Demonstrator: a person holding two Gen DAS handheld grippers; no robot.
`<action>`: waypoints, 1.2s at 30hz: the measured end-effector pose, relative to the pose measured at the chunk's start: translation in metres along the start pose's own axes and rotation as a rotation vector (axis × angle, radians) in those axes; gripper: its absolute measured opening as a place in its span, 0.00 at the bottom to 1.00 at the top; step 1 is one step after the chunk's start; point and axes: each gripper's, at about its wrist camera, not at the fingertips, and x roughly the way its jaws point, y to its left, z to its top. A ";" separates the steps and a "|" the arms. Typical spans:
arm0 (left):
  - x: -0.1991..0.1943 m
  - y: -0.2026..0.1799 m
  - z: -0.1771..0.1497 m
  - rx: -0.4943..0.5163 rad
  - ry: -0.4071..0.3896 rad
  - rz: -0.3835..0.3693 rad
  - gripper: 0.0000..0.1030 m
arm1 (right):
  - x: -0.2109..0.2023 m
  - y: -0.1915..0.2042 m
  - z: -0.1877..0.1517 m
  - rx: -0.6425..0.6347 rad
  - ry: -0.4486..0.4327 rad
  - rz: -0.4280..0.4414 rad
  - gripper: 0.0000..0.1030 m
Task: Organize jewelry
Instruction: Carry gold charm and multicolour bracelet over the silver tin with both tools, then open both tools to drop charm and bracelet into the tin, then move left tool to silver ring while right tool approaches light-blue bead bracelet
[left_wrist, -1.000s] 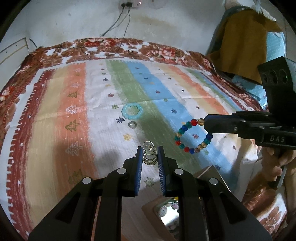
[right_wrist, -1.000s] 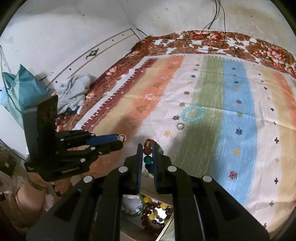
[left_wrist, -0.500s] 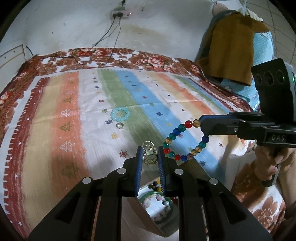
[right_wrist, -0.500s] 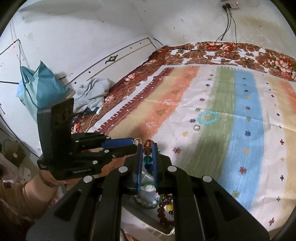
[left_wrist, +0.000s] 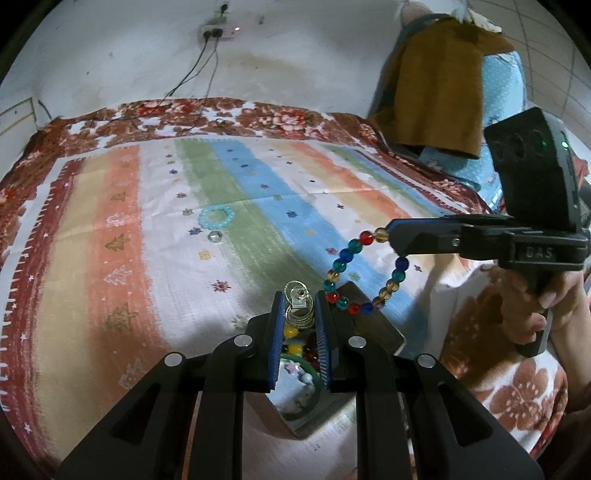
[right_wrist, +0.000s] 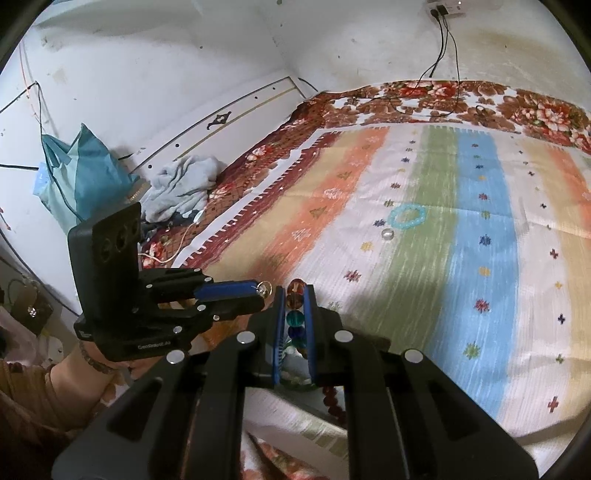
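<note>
Both your tongs have pulled back twd the open box (left_wrist: 373, 325) w/ jewelry at the bed edge. L tongs (left_wrist: 299, 306) clamp a gold coiled wire earring (left_wrist: 298, 303); R tongs (right_wrist: 294, 301) grip the multicolour glass-bead bracelet (left_wrist: 345, 273), hanging over the box. Pale-blue bead bracelet (left_wrist: 216, 217) & small clear ring (left_wrist: 214, 236) lie on the striped bedspread (left_wrist: 147, 236).

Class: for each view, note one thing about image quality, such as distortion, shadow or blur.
Left wrist view: fisheye bows the bedspread; the left gripper casts a soft shadow on it. Right wrist view: edges darken, and the beaded bracelet sits close and slightly soft.
</note>
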 end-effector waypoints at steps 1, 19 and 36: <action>-0.002 -0.004 -0.003 0.012 -0.003 -0.006 0.15 | -0.001 0.001 -0.003 0.004 -0.001 -0.005 0.11; 0.001 -0.016 -0.013 0.065 0.030 0.008 0.39 | -0.003 -0.002 -0.014 0.067 -0.004 -0.075 0.37; 0.007 -0.001 -0.003 0.040 0.015 0.086 0.51 | 0.005 -0.024 -0.002 0.141 -0.009 -0.097 0.52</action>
